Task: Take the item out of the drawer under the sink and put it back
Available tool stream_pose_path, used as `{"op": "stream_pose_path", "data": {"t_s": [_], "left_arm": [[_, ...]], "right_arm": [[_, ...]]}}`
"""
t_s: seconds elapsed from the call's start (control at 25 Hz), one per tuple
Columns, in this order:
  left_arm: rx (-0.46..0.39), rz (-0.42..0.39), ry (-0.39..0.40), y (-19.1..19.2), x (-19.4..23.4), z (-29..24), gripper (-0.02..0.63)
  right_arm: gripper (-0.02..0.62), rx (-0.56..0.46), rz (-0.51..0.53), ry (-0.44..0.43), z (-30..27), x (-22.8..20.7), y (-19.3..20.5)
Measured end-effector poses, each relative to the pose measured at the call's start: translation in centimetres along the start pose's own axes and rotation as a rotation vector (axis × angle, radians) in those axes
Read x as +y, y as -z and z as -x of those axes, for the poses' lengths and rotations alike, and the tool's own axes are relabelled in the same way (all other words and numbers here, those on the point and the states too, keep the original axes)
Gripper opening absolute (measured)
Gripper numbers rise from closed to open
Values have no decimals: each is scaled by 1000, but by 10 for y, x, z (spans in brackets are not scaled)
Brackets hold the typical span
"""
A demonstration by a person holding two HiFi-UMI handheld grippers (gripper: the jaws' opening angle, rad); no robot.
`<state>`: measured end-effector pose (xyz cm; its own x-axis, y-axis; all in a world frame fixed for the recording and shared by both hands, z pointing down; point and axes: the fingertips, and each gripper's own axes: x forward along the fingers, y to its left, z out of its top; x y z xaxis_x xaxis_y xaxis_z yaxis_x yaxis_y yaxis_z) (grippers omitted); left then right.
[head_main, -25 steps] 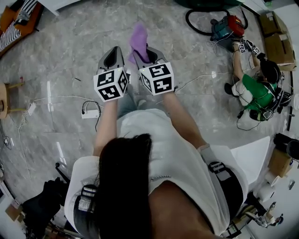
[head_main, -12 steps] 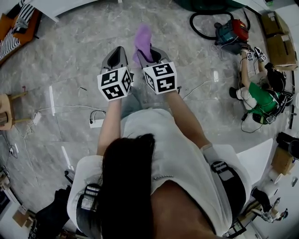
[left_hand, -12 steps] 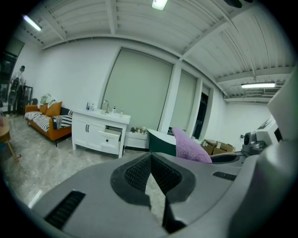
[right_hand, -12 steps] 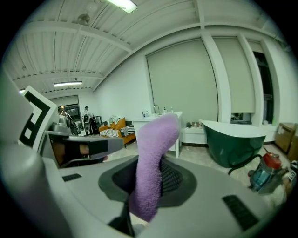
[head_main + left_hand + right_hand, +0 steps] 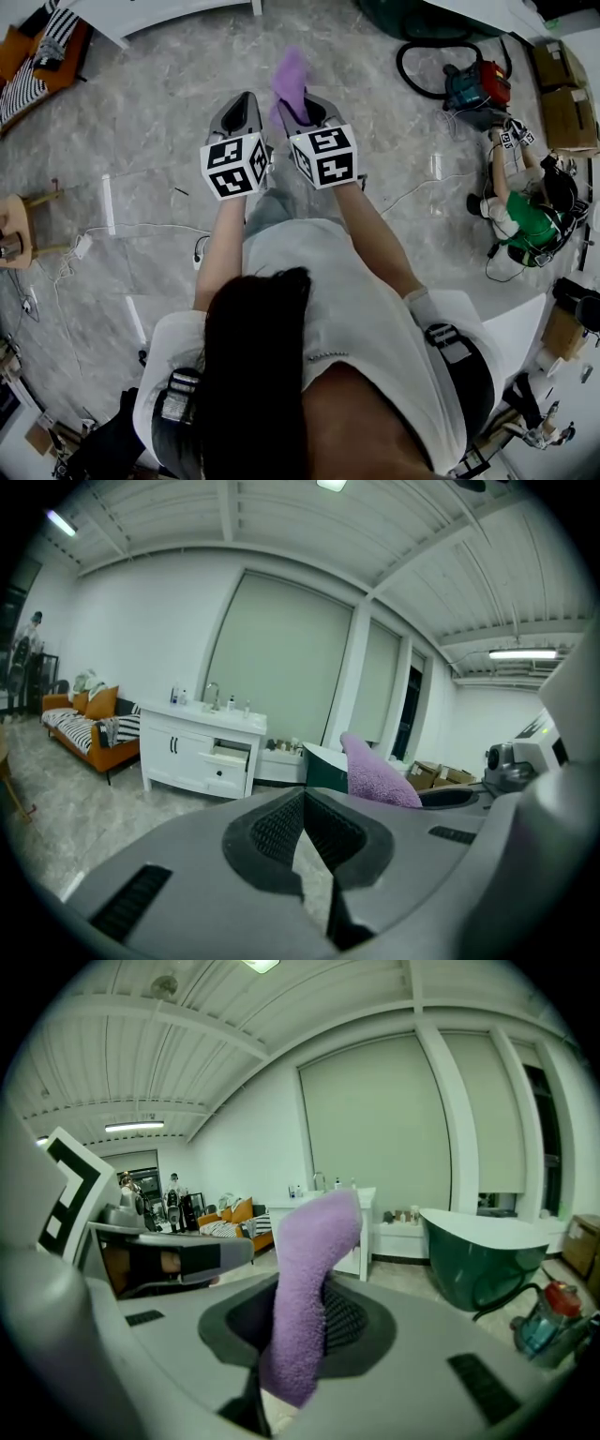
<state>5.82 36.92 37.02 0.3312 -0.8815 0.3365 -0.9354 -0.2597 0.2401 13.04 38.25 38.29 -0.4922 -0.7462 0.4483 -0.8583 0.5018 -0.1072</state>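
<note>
Right gripper view shows the right gripper [image 5: 300, 1321] pinching a purple cloth [image 5: 314, 1251]: the ribbed pads press on its lower part, a short end hangs below them, and the rest stands up and bends over at the top. Beyond it stand a dark green tub [image 5: 483, 1251] and, low at the right edge, a red and teal vacuum [image 5: 544, 1321]. In the left gripper view the left gripper [image 5: 302, 797] has its jaws pressed together at the tips with nothing between them. Far across the room is a white sink cabinet [image 5: 187, 752], one of its drawers [image 5: 228, 758] pulled out. Left of the cabinet is an orange sofa [image 5: 89, 728] with striped cushions. The head view has both grippers held side by side in front of the person, above a grey marble floor [image 5: 159, 103], the cloth sticking out past the right jaws. Another person in a green top [image 5: 525, 211] sits on the floor at the right, near cardboard boxes [image 5: 567, 112].
</note>
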Motion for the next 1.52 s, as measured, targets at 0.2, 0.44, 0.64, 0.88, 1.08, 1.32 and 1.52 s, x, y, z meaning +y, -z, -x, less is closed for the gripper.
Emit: {"op": "stream_pose_path", "data": {"t_s": [0.2, 0.44, 0.64, 0.88, 1.08, 1.32, 1.52], "left_arm": [[8, -4, 14, -16, 28, -26, 3], [19, -9, 27, -28, 49, -53, 3], [27, -7, 36, -37, 69, -71, 3], [29, -2, 44, -43, 87, -83, 3], [20, 2, 50, -51, 99, -89, 3], [19, -1, 56, -58, 112, -92, 3], [38, 0, 81, -56, 113, -96, 3]], "right_arm": [[104, 3, -9, 6, -38, 1, -18], [104, 7, -23, 22, -70, -5, -32], [104, 10, -37, 32, -95, -7, -42], [104, 7, -50, 41, -116, -5, -49], [104, 4, -53, 51, -129, -3, -55], [104, -8, -51, 54, -138, 4, -64], [104, 3, -47, 52, -143, 4, -62]]}}
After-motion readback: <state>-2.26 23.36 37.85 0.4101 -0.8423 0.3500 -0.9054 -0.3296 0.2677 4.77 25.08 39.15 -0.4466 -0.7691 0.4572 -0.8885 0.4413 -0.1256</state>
